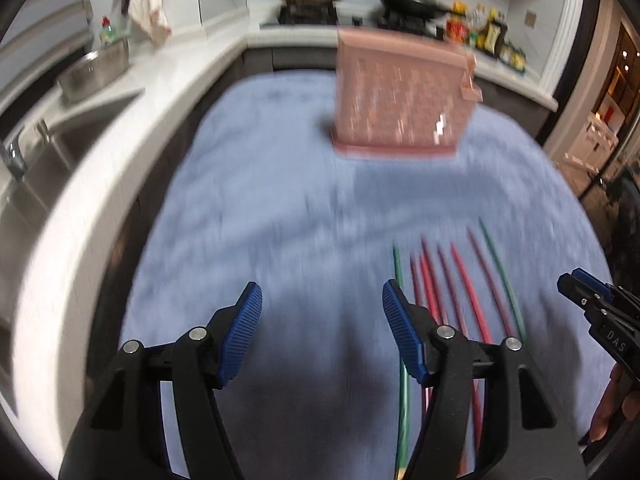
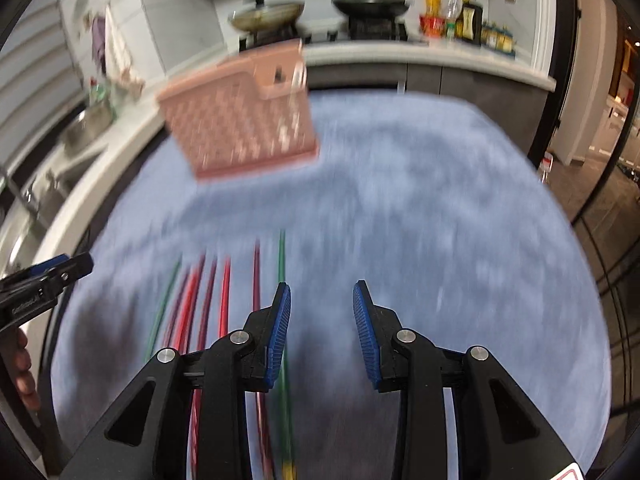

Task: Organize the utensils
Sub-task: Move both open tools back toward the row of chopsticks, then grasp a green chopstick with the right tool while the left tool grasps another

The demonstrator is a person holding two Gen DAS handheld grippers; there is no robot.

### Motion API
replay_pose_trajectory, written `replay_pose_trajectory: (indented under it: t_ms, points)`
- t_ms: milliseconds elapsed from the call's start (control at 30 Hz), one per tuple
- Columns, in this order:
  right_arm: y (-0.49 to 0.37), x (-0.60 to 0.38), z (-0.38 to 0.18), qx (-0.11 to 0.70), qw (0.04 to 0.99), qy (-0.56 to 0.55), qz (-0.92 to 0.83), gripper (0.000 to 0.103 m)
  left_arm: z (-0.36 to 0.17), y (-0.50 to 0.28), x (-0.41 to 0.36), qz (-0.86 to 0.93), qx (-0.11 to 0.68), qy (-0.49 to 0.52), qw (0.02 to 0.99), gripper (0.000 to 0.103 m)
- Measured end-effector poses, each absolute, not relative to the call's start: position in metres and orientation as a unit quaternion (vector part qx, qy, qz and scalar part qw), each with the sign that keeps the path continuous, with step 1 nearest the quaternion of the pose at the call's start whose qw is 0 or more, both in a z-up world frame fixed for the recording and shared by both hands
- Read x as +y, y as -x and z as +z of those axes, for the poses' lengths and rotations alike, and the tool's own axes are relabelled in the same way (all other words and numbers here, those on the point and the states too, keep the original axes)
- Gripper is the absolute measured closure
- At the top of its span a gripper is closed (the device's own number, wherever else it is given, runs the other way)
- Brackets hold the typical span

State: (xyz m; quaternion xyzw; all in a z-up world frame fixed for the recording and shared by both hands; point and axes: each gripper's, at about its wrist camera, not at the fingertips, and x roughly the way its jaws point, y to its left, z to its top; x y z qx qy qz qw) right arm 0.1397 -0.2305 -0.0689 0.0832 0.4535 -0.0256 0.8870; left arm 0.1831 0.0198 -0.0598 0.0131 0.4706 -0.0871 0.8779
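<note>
Both the left gripper [image 1: 322, 332] and right gripper [image 2: 322, 334] are open and empty. The chopsticks [image 1: 460, 292] lie tightly side by side, well short of the pink basket [image 1: 400, 96], so grabbing one could drag its neighbours.

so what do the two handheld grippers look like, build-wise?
Both match: the left gripper and right gripper have black angular linkage arms with silver pivot pins and blue ribbed pads on the jaws. White lettering marks the right gripper's body in the left wrist view.
</note>
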Motion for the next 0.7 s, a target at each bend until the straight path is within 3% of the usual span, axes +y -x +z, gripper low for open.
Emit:
replay_pose_trajectory:
  t_ms: [233,700]
  points:
    - [-0.101,-0.220,-0.101,0.489,0.867,-0.096,-0.019,0.071,-0.094,-0.146,0.023,-0.089,0.514,-0.008,0.853,0.043]
    - [-0.079,-0.211,-0.109,0.494,0.865,-0.089,-0.015,0.076,-0.105,-0.116,0.016,-0.106,0.533,-0.006,0.839,0.043]
